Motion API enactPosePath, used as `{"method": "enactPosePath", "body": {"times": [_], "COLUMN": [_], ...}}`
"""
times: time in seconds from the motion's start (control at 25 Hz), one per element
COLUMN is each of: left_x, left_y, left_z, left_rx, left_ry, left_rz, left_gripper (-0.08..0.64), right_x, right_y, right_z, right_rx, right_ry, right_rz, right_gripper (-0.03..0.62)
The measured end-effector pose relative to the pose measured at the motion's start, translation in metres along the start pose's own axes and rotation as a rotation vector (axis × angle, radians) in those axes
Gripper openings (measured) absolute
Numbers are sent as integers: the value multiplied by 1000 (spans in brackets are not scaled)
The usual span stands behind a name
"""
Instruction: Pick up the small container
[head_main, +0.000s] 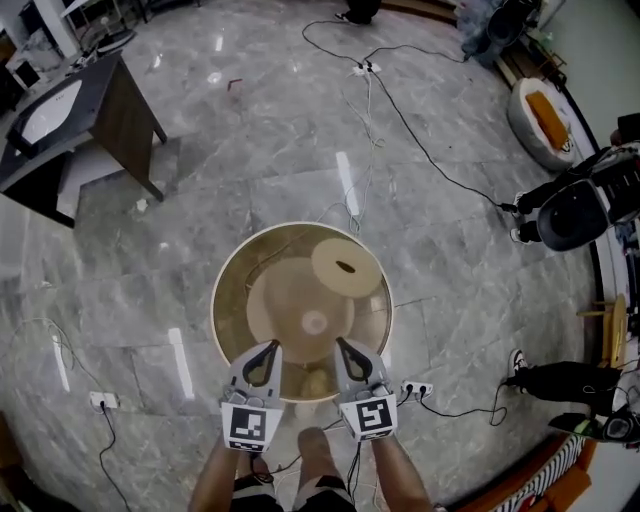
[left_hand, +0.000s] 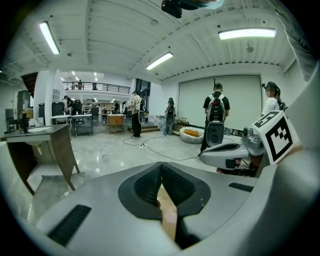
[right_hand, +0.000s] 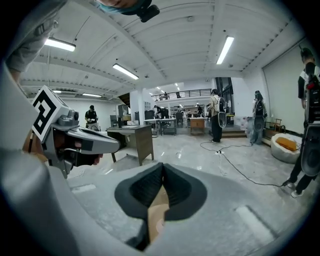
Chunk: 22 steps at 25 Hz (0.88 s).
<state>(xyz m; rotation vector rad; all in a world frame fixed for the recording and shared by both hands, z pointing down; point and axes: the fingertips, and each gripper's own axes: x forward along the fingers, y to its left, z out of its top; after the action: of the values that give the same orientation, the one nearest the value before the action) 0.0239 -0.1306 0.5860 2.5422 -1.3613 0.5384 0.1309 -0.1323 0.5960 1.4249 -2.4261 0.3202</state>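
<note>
A round tan table (head_main: 232, 300) with a pale rim stands on the floor below me in the head view. On its far right part lies a flat round tan container (head_main: 345, 267) with a dark slot on top. My left gripper (head_main: 268, 350) and right gripper (head_main: 346, 347) hover side by side over the table's near edge, short of the container. Both are shut with nothing between the pads. In the left gripper view the dark pads (left_hand: 150, 185) meet at the tip, and in the right gripper view the pads (right_hand: 145, 187) do the same. Neither gripper view shows the container.
A dark desk (head_main: 80, 110) stands at the far left. Cables and power strips (head_main: 415, 388) run over the marble floor. A white and orange cushion (head_main: 540, 115) lies at the far right, and people (head_main: 575, 210) stand at the right. My own feet (head_main: 310, 445) are below the table.
</note>
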Motion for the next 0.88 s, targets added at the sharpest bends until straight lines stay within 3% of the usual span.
{"method": "enactPosePath", "body": {"times": [0.16, 0.28, 0.44, 0.88], "left_x": [26, 41, 59, 98], "left_y": [12, 17, 21, 22], "left_z": [-36, -62, -89, -174], "left_rx": [-50, -34, -122, -200], "left_ry": [30, 37, 60, 116], "left_rz": [14, 11, 28, 13], "left_gripper": [18, 18, 18, 18], "right_x": [33, 49, 67, 108], "right_y": [-3, -8, -13, -16], "right_z": [-38, -65, -98, -191], "right_rx": [12, 15, 13, 13], "right_ry": [29, 45, 60, 112], "right_rz": [18, 26, 38, 52], "right_gripper": [0, 0, 0, 2]}}
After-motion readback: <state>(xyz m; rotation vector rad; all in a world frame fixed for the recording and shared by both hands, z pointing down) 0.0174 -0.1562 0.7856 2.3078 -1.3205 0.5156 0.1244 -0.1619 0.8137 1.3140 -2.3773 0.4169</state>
